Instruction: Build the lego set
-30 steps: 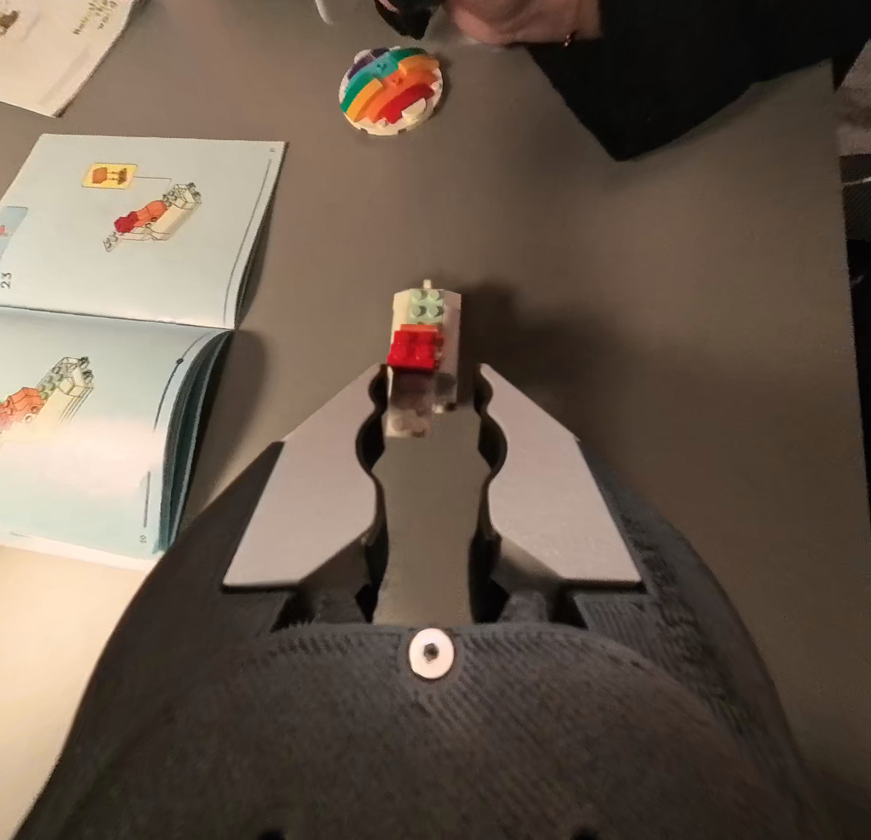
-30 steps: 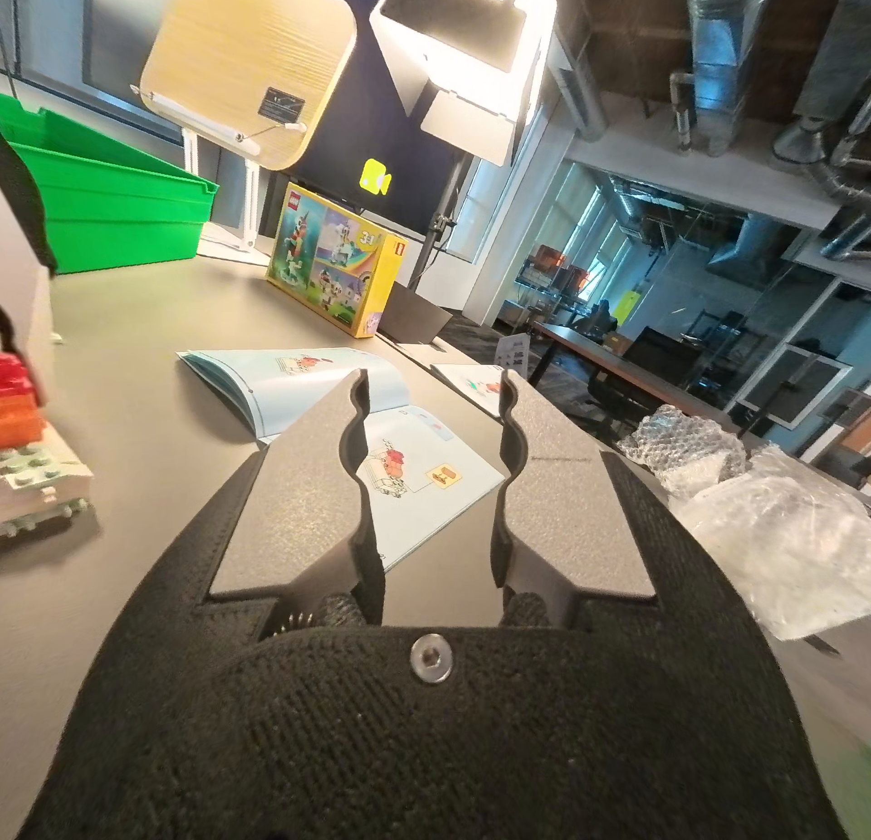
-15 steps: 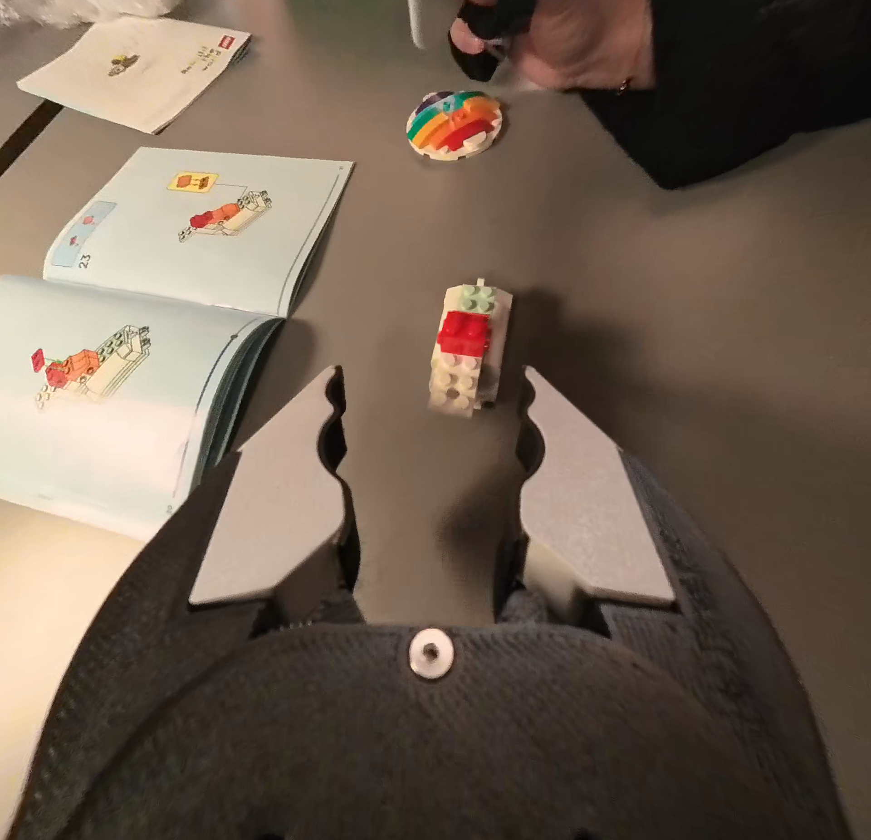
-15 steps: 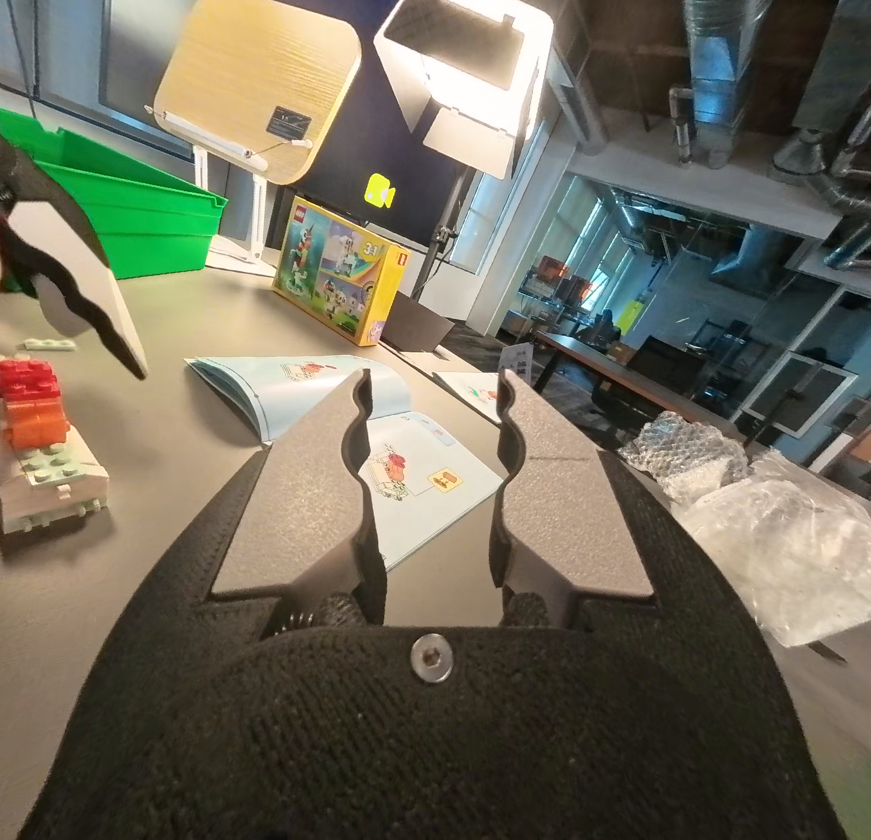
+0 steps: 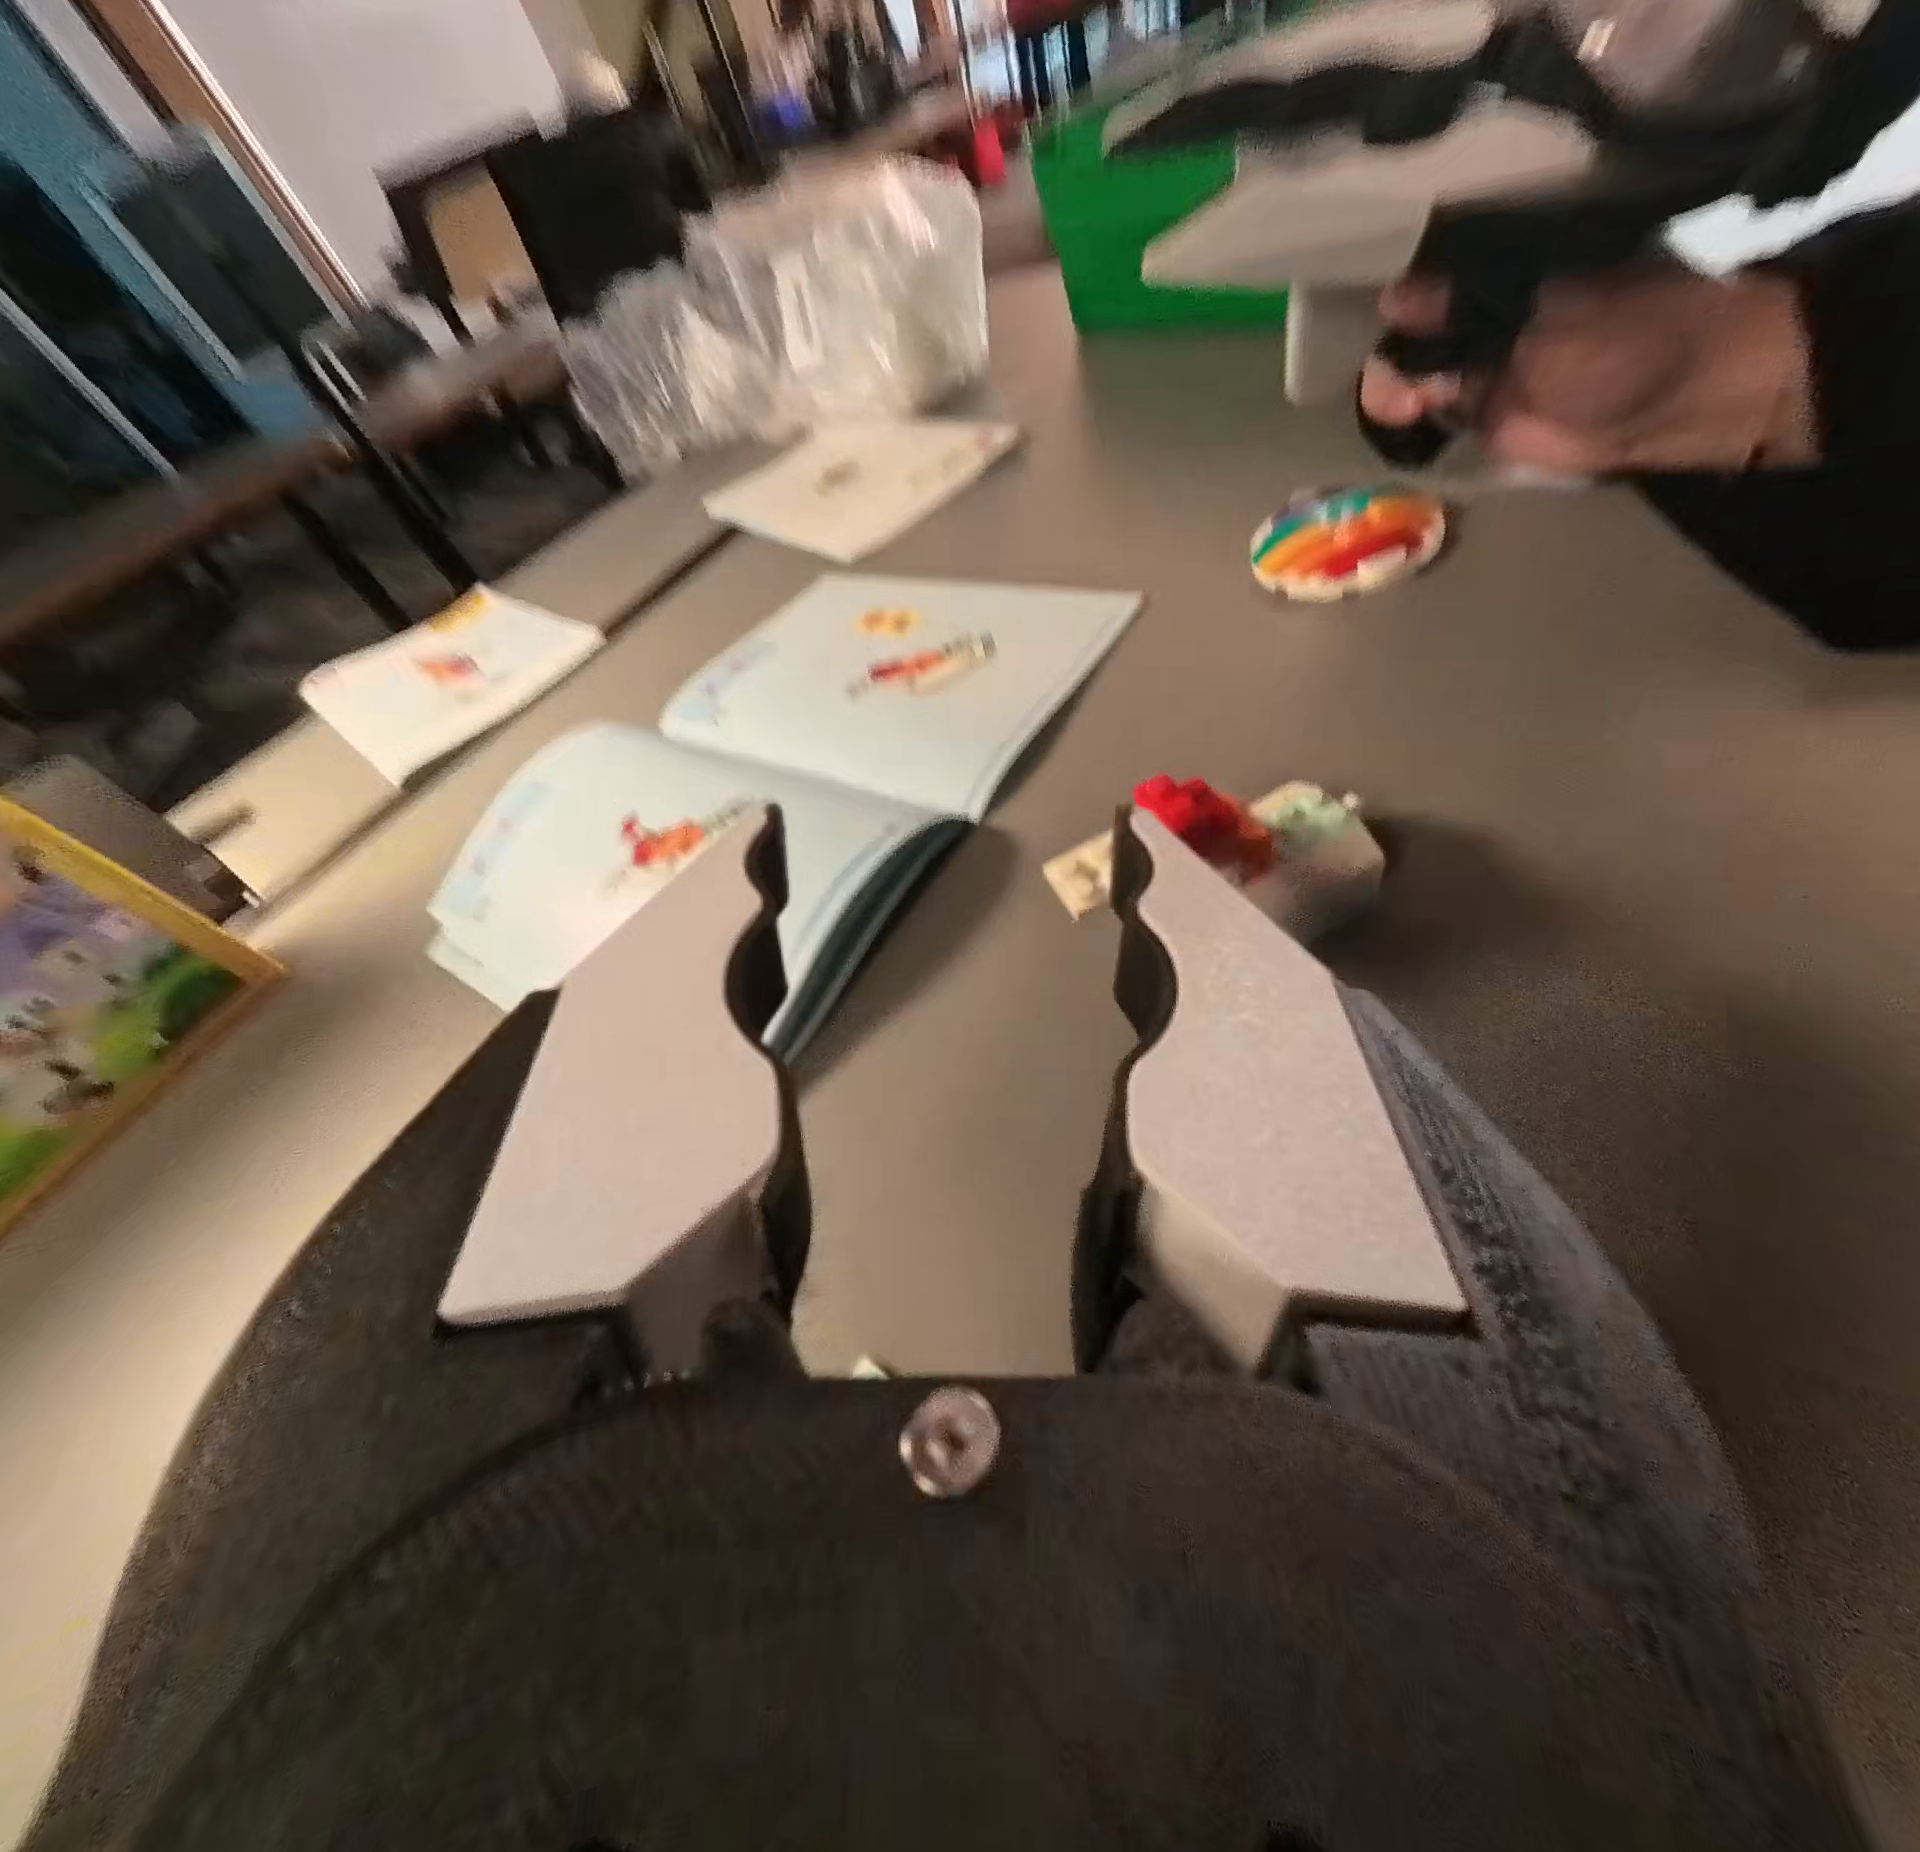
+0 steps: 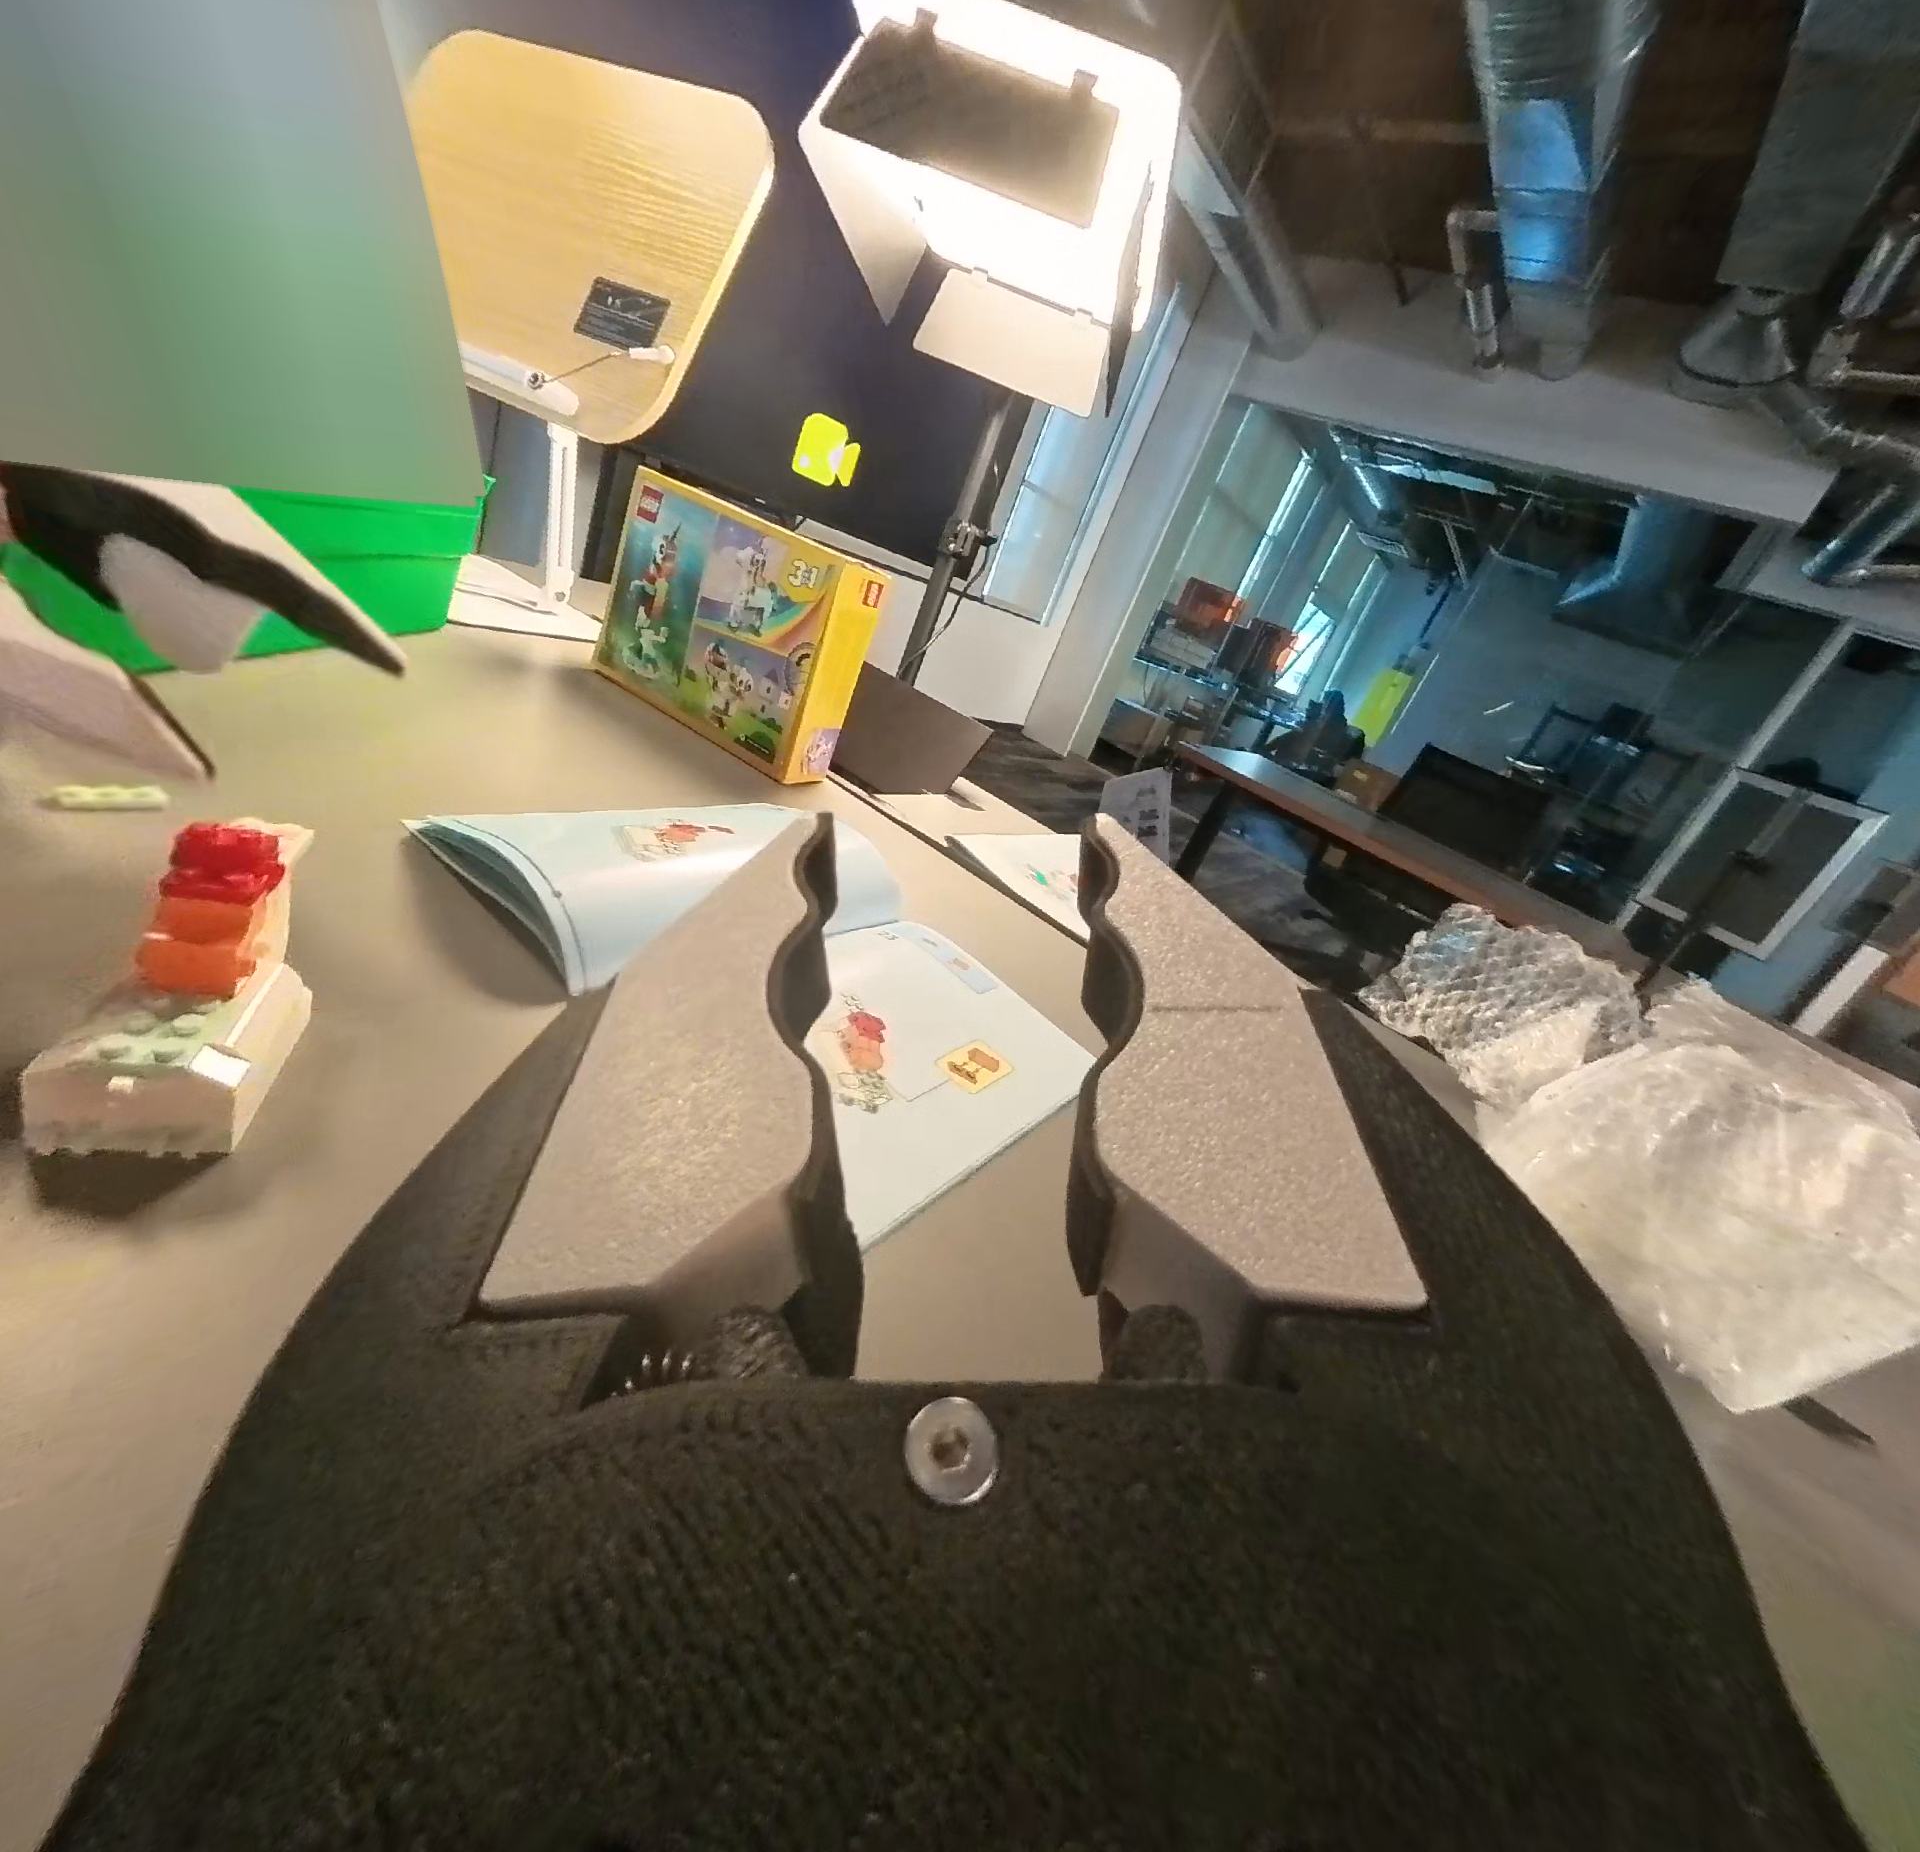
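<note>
stretching across both views, the grey tabletop [image 5: 1558, 971] carries everything. a green bin [image 6: 395, 566] sits at its far edge, and crumpled clear plastic wrap [image 6: 1714, 1200] is heaped along the side nearest the right claw. the yellow lego box [image 6: 743, 623] stands upright beyond the open instruction booklet [image 5: 831, 763], which lies flat with its pale blue pages up; two thinner leaflets [image 5: 862, 488] lie farther out.

the left claw [image 5: 940, 846] hangs above the tabletop with its jaws spread wide and nothing between them; its right finger partly hides the near end of the build in its own view. the right claw [image 6: 951, 836] is likewise spread and empty, held above the booklet's edge, gripped by a hand [image 5: 1621, 389] that shows blurred in the left wrist view.

the partly built lego model [image 6: 177, 1013], a white base with a pale green plate and stacked orange and red bricks on top, rests on the tabletop just right of the booklet, clear of both claws. a round white disc with a rainbow of bricks [image 5: 1348, 538] lies well beyond it, near the hand. a small pale green plate [image 6: 104, 796] lies loose on the tabletop past the model, and a small white piece [image 5: 1078, 872] shows beside the left claw's right finger, too blurred to make out.
</note>
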Tool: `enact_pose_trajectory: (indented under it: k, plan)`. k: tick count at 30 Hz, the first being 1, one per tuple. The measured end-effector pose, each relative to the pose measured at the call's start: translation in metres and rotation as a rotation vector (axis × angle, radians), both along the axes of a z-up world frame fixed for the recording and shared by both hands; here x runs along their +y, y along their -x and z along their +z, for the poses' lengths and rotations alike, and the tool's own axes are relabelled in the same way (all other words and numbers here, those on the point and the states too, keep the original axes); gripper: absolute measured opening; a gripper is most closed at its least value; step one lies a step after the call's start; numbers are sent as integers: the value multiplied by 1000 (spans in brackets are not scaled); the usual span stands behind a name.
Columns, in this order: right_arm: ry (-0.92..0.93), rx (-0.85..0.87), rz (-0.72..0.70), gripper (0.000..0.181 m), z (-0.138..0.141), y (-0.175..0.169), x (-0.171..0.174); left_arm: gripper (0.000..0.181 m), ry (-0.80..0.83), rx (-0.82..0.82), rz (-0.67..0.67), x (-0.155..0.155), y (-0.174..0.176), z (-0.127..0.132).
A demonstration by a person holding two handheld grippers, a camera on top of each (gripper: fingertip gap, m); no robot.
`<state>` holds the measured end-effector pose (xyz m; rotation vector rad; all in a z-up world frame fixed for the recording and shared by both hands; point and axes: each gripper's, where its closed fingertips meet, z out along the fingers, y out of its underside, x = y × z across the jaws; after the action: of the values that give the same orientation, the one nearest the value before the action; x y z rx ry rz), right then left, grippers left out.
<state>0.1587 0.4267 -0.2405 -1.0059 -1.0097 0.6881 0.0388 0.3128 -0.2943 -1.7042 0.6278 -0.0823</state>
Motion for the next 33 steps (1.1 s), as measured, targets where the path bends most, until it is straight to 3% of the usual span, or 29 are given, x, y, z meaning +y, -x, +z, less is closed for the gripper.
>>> enact_pose_trajectory:
  k: [2,4,12,23,26,33]
  plan:
    - [-1,1,5,41,-1,0,1,57,-136,-17,-22,-6,-1,19]
    - [-6,11,36,28,-1,0,-2,31,-218,1,0,-8,2,26]
    - [30,17,-26,10,-3,-5,13,17,-322,168,41,-7,0,23]
    - [-40,-84,6,0,-13,4,0,9,-464,191,-69,-23,-20,34]
    - [-1,-102,43,0,-16,7,-3,0,-456,157,-122,-30,-26,37]
    - [-11,-65,-6,0,-11,0,4,0,-439,160,-126,-29,-25,33]
